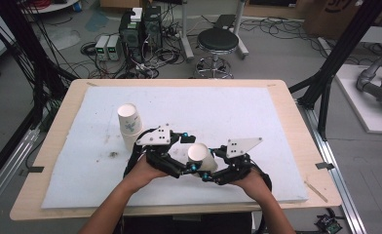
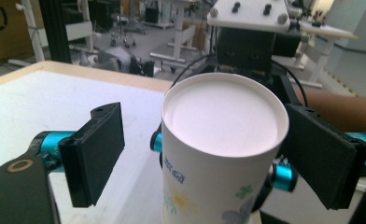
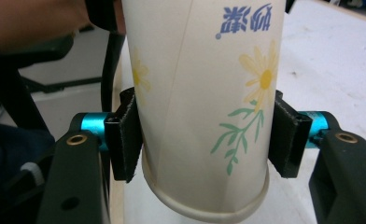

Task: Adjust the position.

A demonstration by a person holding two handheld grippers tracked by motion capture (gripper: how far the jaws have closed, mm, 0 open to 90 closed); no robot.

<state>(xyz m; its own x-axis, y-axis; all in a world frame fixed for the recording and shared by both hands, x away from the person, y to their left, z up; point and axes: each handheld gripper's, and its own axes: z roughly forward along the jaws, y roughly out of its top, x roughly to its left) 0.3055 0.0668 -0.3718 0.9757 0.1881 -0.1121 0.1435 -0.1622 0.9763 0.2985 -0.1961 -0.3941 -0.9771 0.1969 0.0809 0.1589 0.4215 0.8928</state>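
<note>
A white paper cup [image 1: 200, 155] with a flower print hangs upside down, base up, above the front middle of the white mat [image 1: 238, 112]. My right gripper [image 1: 209, 165] is shut on it: in the right gripper view both pads [image 3: 125, 140] press the cup [image 3: 204, 93] just above its rolled rim. My left gripper [image 1: 191, 152] is open around the same cup [image 2: 221, 140]. Its left pad [image 2: 95, 151] stands clear of the wall, and its right pad sits close beside it. A second upturned cup stack [image 1: 129, 124] stands on the mat to the left.
The mat lies on a wooden table [image 1: 296, 126] and has some dark smudges [image 1: 112, 154] at front left. Beyond the far edge the floor holds a black stool [image 1: 217, 44], computer boxes [image 1: 140, 29] and cables. Black frame posts [image 1: 335, 63] rise at the right.
</note>
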